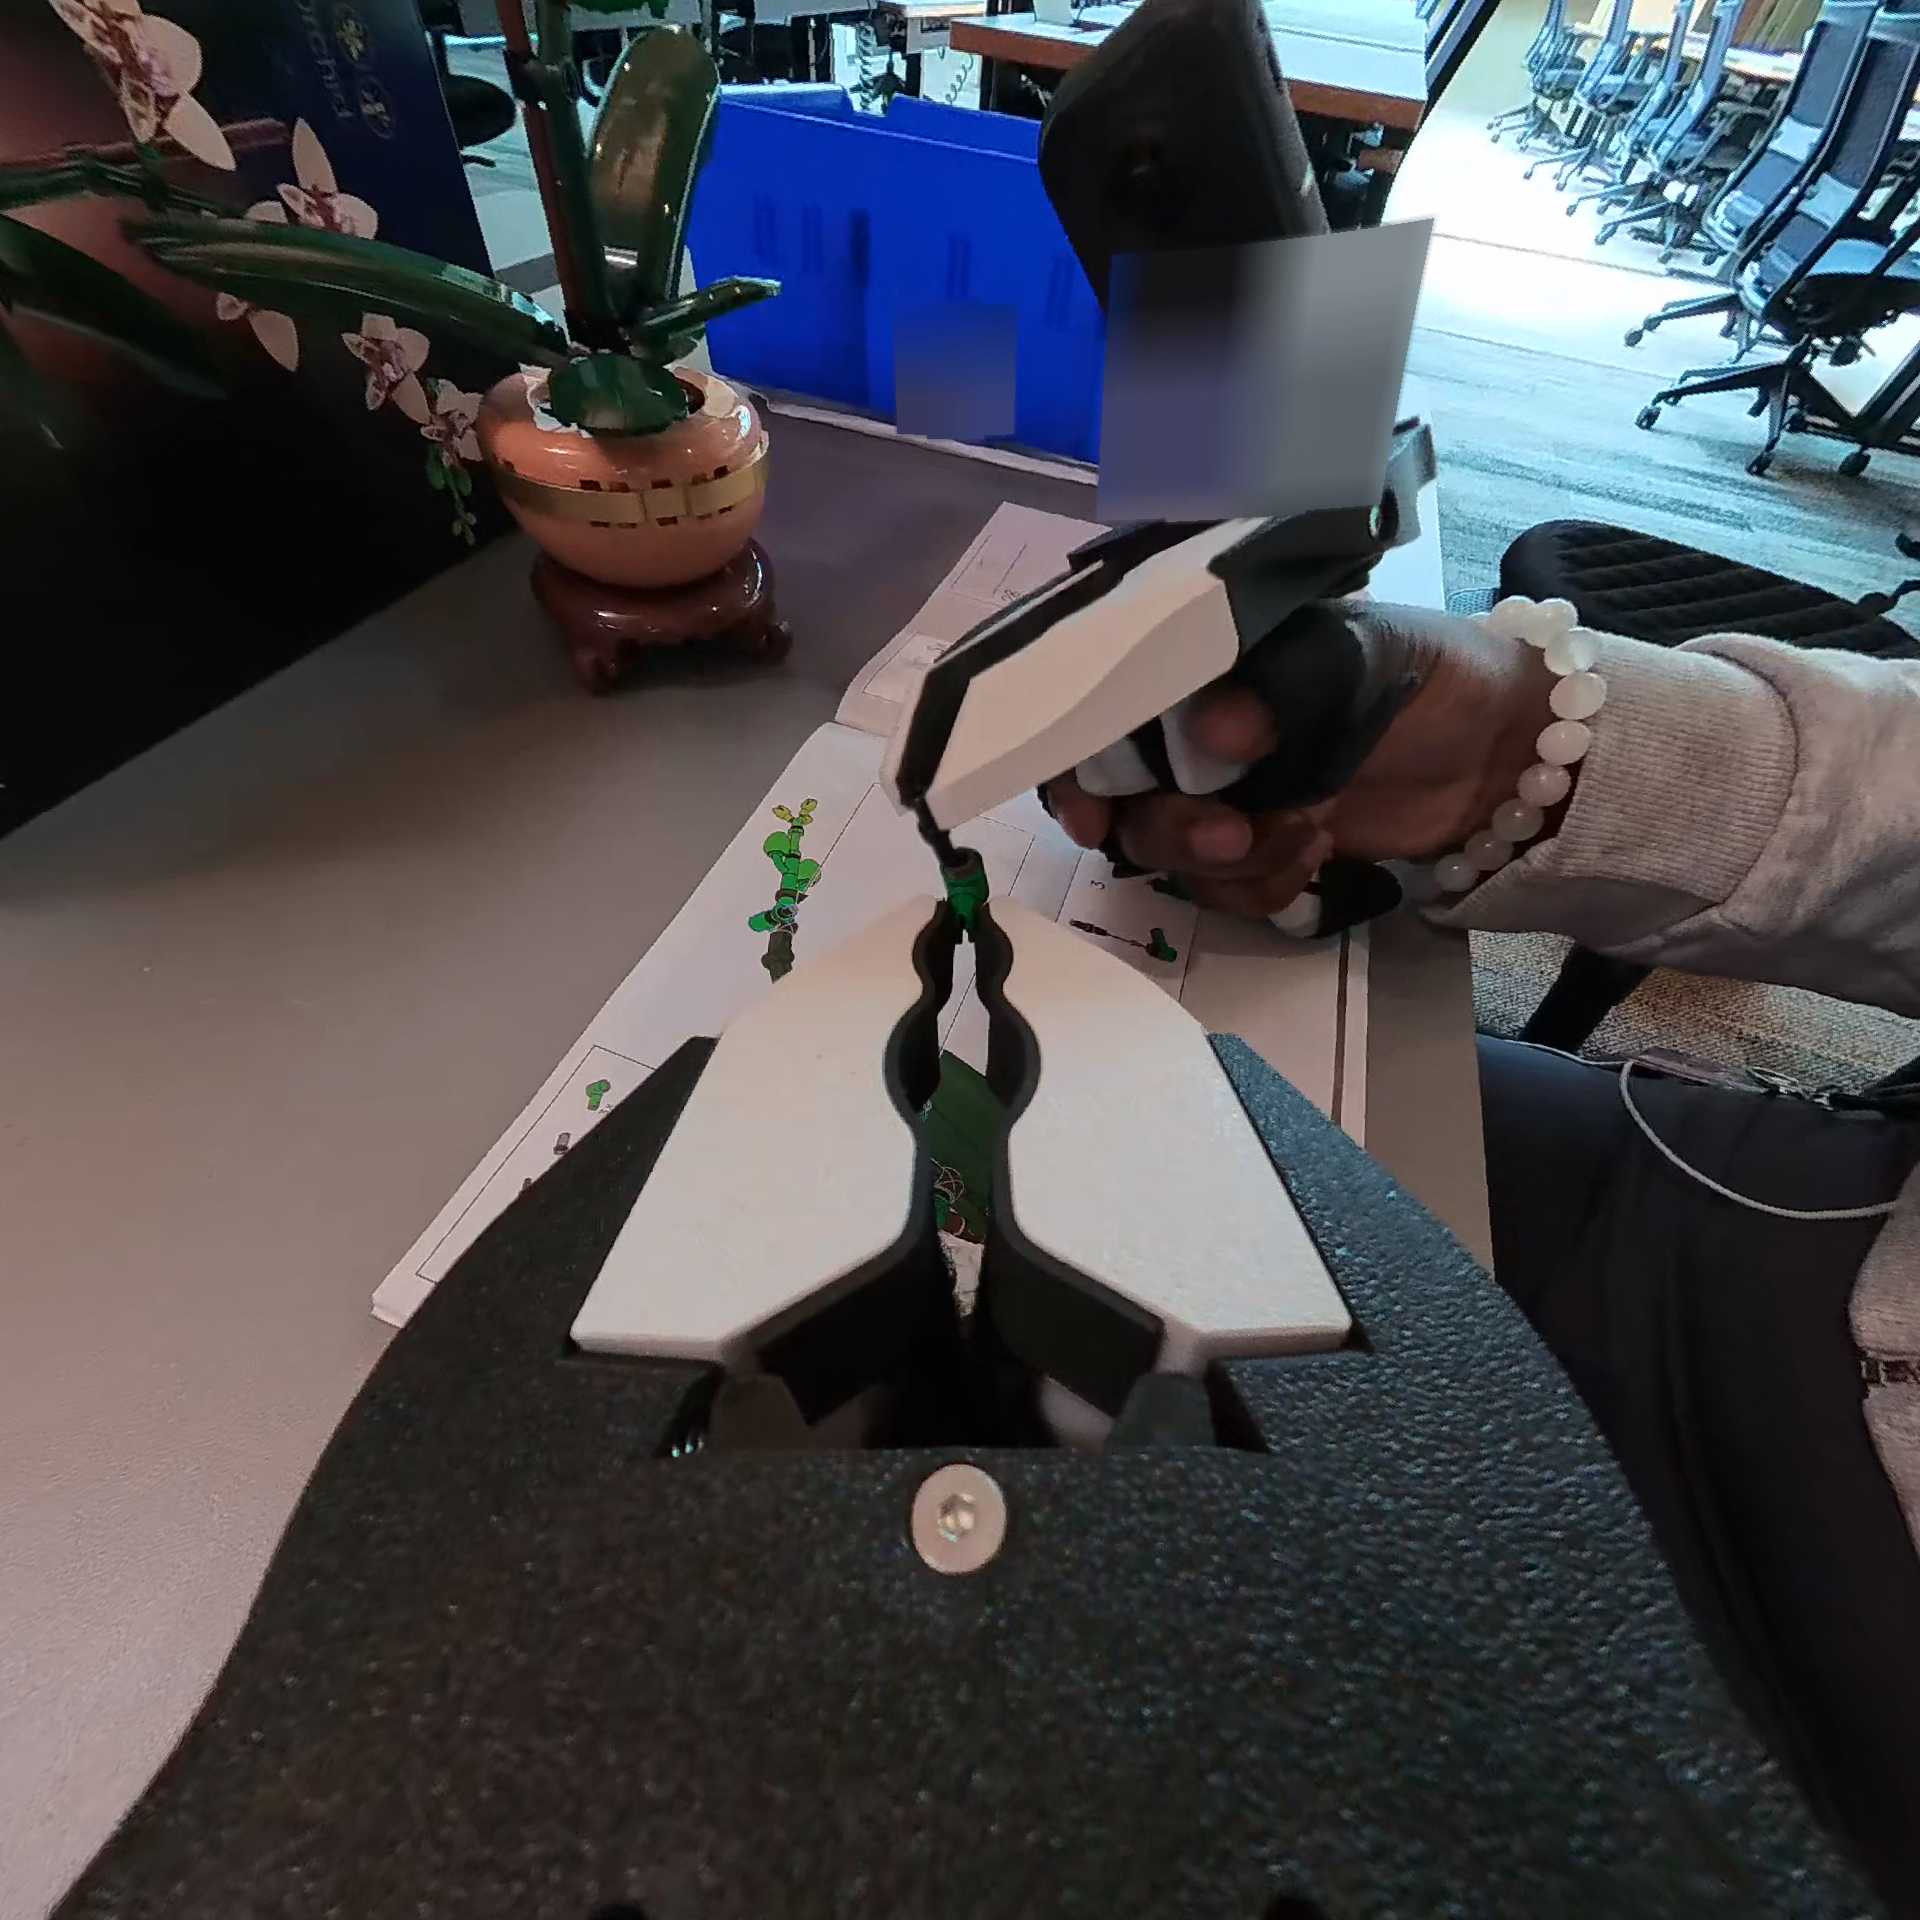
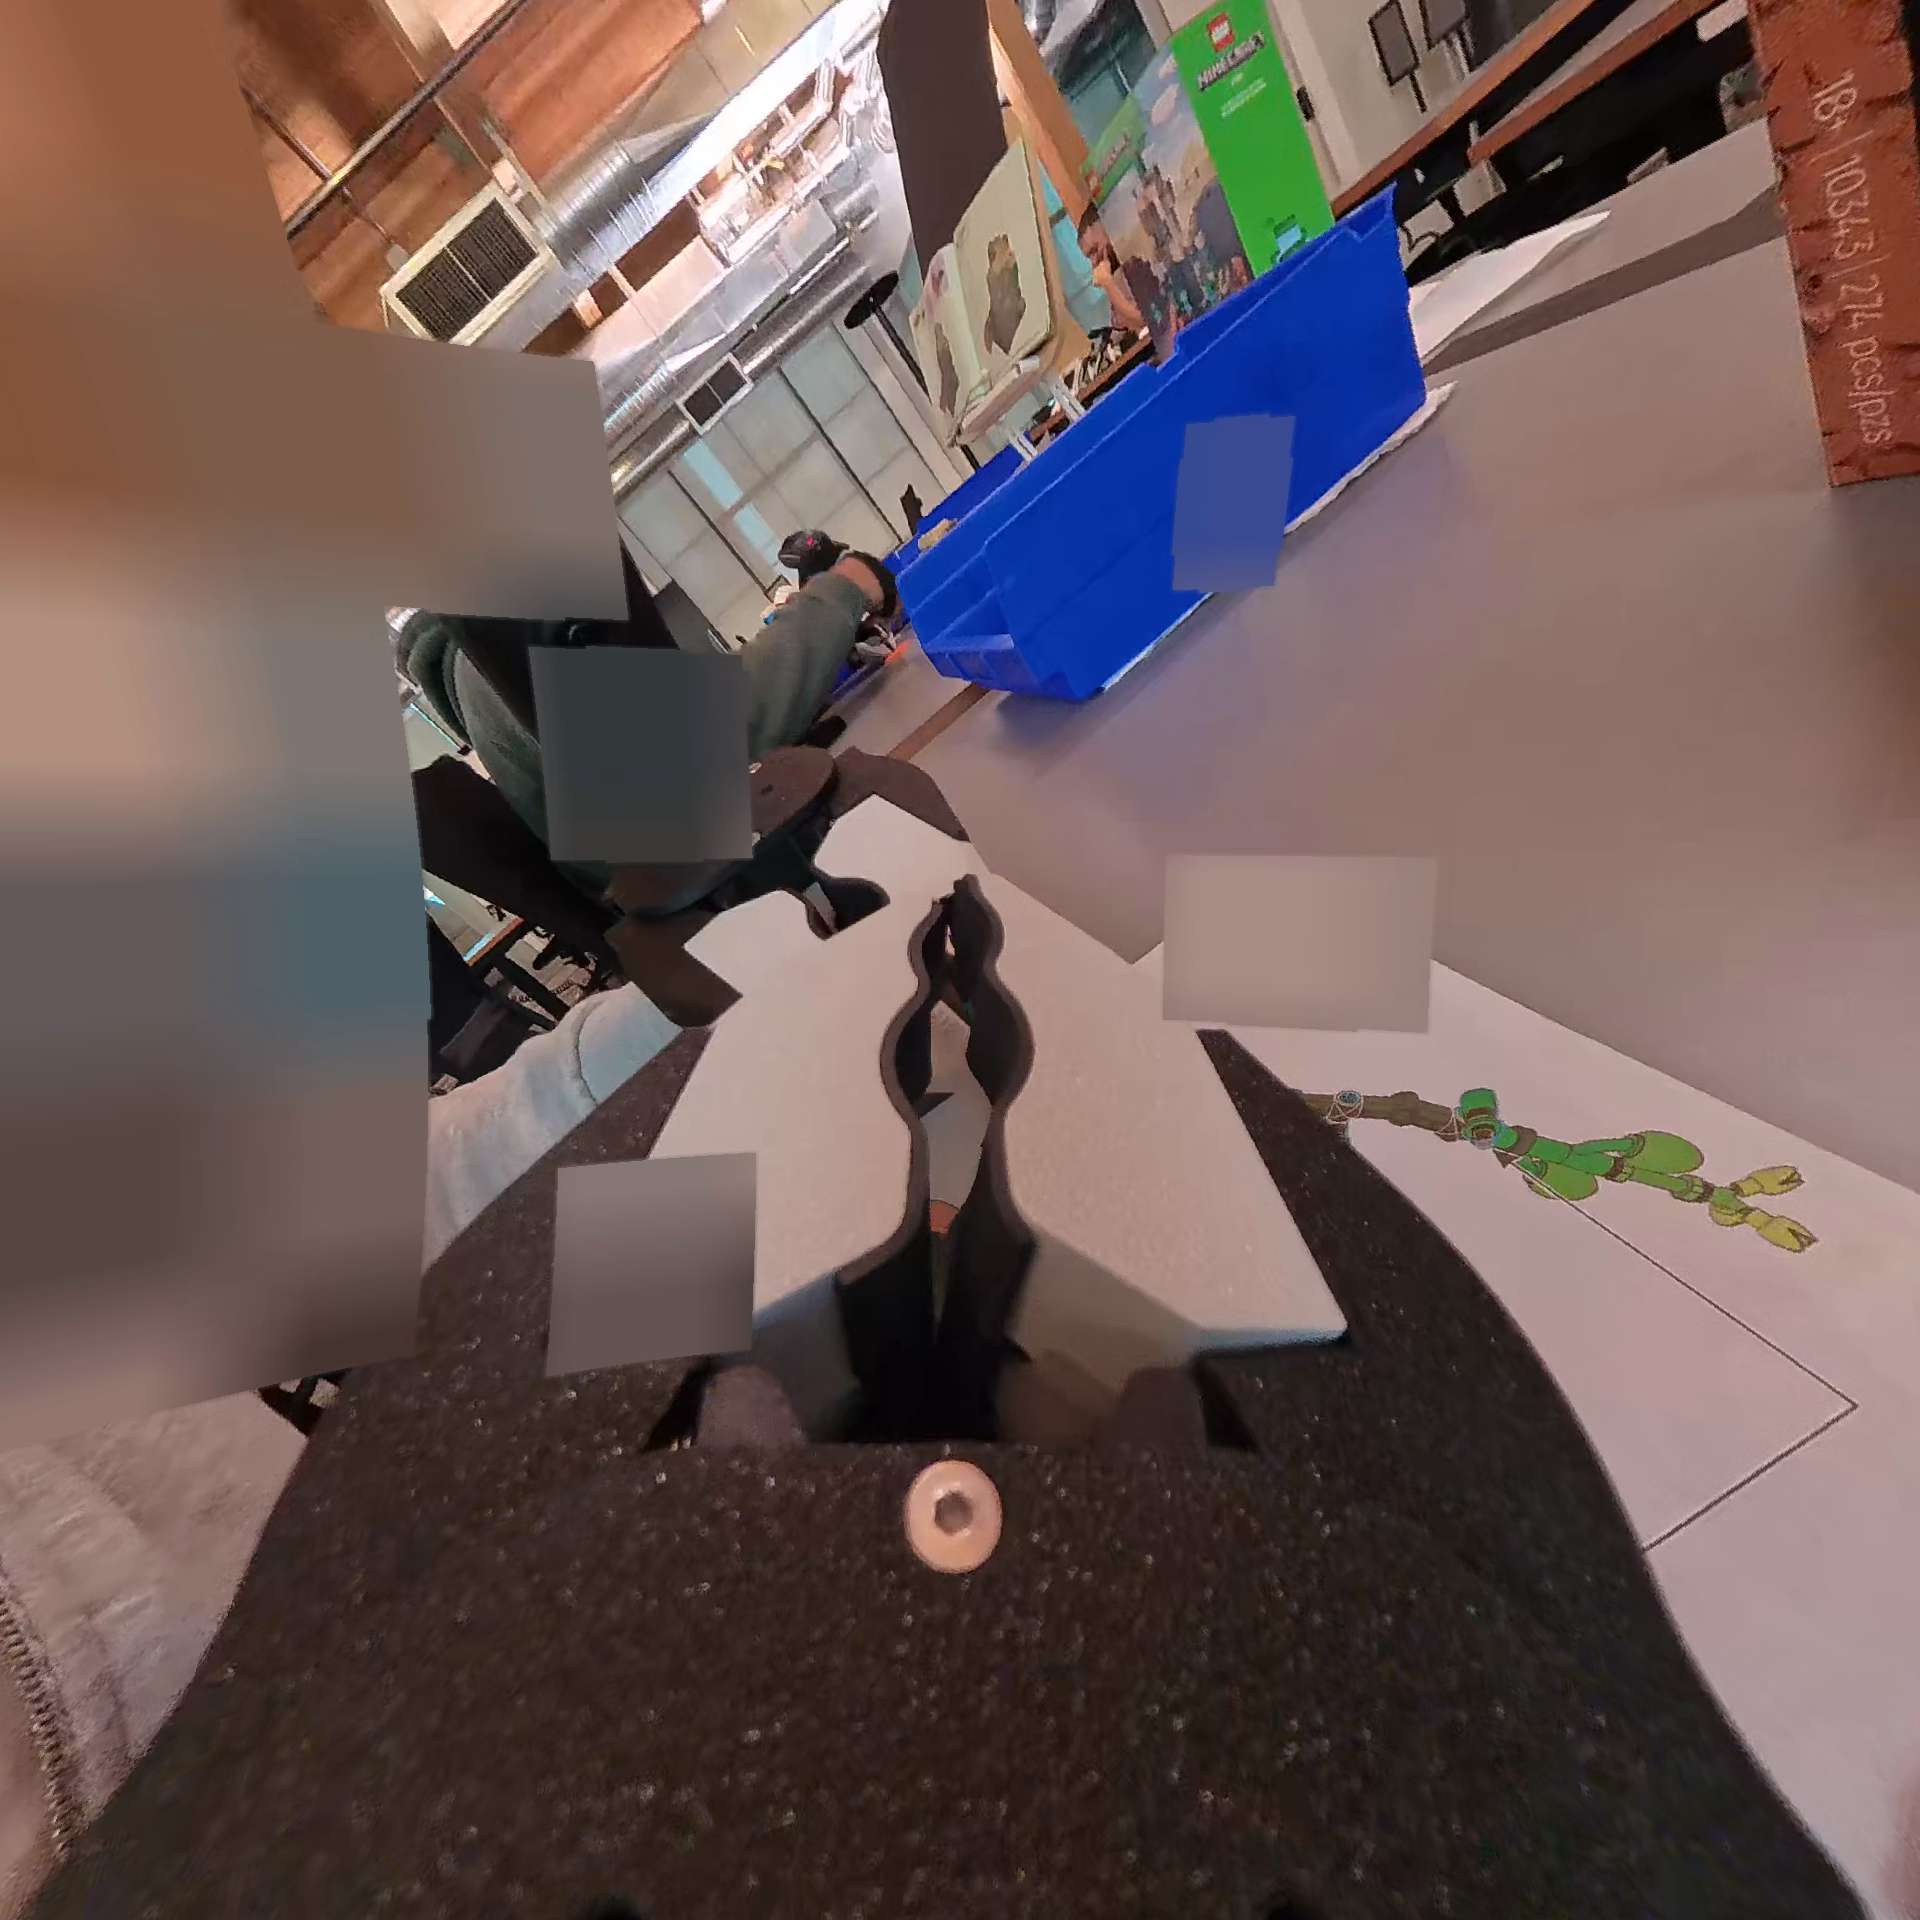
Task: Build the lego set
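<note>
While we look along the left tool, these lines set out what we see.
Left gripper: our left gripper [image 1: 961, 920] has its tips pinched on a small green brick piece [image 1: 964, 894].
Right gripper: our right gripper [image 1: 920, 805] slants down from the right; a thin dark rod [image 1: 935, 836] runs from its tips into the green piece's top. In its own view the fingertips [image 2: 961, 920] are pressed together, and we cannot make out anything between them.
Where the piece is: held in the air just above an open instruction booklet [image 1: 727, 935] on the grey table [image 1: 312, 831].
Around: a pink brick-built pot [image 1: 623, 488] with dark green leaves stands on a brown base, well left and behind. A dark box [image 1: 208, 312] with orchid pictures stands beside it. A blue bin [image 1: 883, 270] sits behind. Office chairs [image 1: 1787, 260] stand far right.
In the way: the right tool and the hand [image 1: 1299, 769] holding it cover part of the booklet.
Writing: the box, booklet and a green box [image 2: 1247, 125] bear print we leave unread.
</note>
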`<action>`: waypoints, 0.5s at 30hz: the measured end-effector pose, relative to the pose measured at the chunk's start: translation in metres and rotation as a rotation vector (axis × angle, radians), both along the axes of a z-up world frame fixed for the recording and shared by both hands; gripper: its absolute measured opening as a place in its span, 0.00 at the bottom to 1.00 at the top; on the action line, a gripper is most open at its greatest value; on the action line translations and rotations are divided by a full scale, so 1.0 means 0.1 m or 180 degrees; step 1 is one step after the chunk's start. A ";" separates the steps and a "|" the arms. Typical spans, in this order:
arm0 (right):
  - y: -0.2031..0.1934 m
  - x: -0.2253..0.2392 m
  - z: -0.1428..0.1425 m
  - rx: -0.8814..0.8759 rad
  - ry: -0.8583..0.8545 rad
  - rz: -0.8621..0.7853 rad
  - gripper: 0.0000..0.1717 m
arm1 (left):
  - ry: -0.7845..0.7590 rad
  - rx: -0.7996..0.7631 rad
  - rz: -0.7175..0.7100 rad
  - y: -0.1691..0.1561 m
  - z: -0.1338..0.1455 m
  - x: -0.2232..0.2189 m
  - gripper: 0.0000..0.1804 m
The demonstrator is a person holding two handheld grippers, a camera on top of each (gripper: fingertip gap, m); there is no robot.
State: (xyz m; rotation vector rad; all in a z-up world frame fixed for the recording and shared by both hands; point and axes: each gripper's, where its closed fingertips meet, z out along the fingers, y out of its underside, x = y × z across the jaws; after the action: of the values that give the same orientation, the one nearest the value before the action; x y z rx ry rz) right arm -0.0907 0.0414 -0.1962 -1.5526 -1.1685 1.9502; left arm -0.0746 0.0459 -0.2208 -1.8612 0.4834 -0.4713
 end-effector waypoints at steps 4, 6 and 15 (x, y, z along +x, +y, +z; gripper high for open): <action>0.02 0.01 0.01 -0.0028 0.0036 -0.0022 0.00 | -0.0013 -0.0009 -0.0003 0.00 0.00 0.00 0.02; 0.02 0.01 0.01 -0.0014 0.0036 -0.0017 0.00 | -0.0042 -0.0024 0.0000 0.00 0.00 0.00 0.02; 0.01 -0.01 -0.01 0.0008 -0.0006 -0.0004 0.00 | -0.0162 -0.0060 -0.0030 -0.01 0.01 -0.01 0.02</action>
State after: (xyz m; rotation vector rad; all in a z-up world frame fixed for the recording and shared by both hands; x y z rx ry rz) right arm -0.0914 0.0423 -0.1971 -1.5537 -1.1701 1.9461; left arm -0.0755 0.0450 -0.2194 -1.8612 0.4549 -0.5299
